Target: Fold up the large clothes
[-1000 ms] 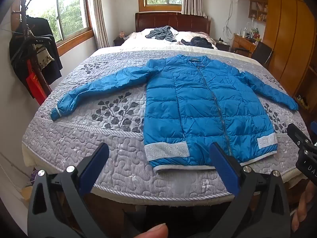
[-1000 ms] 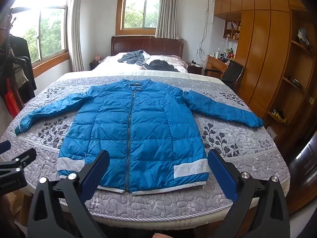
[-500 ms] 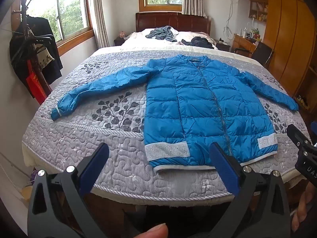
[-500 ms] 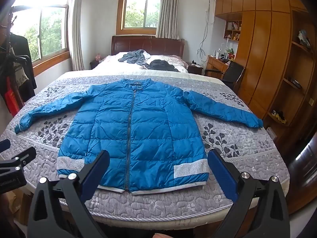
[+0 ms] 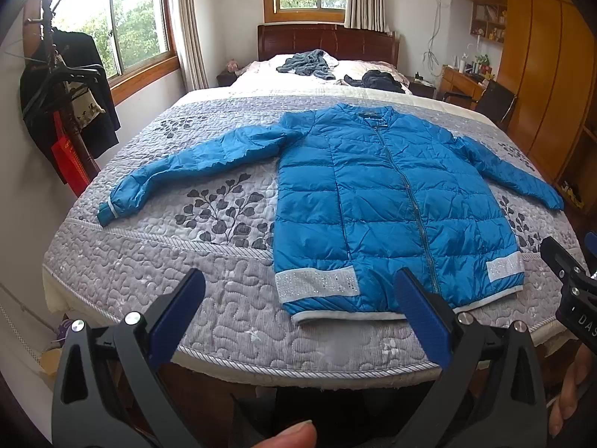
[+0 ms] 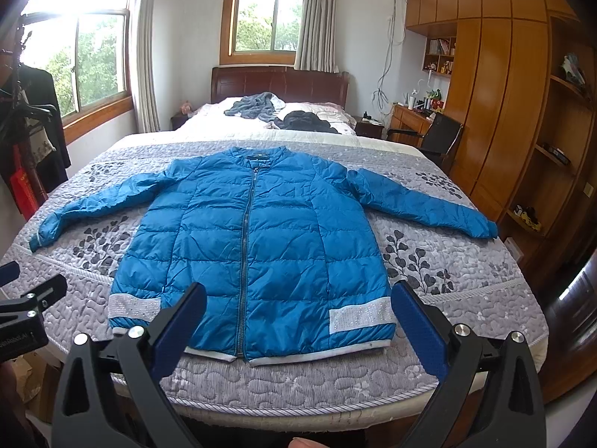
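Note:
A blue quilted jacket [image 5: 377,201] [image 6: 257,239] lies flat and zipped on the grey patterned bedspread [image 5: 209,291] [image 6: 459,272], both sleeves spread out sideways, hem toward me. My left gripper [image 5: 298,295] hangs open above the foot of the bed, just short of the hem's left corner, nothing between its blue pads. In the right wrist view my right gripper [image 6: 298,298] is likewise open and empty, over the hem's middle. Each gripper shows at the edge of the other's view.
Two loose garments [image 6: 257,104] lie on the pillows by the wooden headboard. A coat rack with dark clothes [image 5: 63,97] stands left of the bed. A desk, a chair [image 6: 440,138] and wooden wardrobes [image 6: 503,112] line the right side.

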{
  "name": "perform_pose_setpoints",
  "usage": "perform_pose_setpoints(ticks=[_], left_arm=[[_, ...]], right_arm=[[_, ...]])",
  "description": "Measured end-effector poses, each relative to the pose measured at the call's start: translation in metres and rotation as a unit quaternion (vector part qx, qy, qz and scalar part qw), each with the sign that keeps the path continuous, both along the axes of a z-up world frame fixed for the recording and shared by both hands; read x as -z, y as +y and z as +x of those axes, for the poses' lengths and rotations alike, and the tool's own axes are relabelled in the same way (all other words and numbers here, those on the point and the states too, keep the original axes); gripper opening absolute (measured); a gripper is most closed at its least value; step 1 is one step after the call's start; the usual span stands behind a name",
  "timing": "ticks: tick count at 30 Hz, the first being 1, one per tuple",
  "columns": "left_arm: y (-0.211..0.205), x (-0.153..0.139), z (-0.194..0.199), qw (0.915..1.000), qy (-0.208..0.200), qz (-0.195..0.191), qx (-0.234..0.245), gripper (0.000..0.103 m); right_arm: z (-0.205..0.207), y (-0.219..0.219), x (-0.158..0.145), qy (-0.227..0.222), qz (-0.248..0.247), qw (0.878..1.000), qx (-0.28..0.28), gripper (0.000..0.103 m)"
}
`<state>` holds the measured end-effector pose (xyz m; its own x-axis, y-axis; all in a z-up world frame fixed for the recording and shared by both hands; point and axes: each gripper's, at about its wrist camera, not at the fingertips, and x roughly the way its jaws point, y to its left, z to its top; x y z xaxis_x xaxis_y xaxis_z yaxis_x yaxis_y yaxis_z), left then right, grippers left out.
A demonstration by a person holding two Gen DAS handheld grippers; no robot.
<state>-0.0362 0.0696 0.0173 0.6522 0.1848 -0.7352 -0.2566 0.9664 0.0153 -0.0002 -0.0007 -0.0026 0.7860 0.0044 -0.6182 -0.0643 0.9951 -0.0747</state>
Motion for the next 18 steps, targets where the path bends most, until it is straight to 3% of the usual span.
perform_pose_setpoints(ticks=[18], left_arm=[[0.0,-0.0002,-0.0005,1.0,-0.001,0.0,0.0,0.1]], right_arm=[[-0.0021,0.0024,0.0029,0.0,0.001,1.0,-0.001,0.099]])
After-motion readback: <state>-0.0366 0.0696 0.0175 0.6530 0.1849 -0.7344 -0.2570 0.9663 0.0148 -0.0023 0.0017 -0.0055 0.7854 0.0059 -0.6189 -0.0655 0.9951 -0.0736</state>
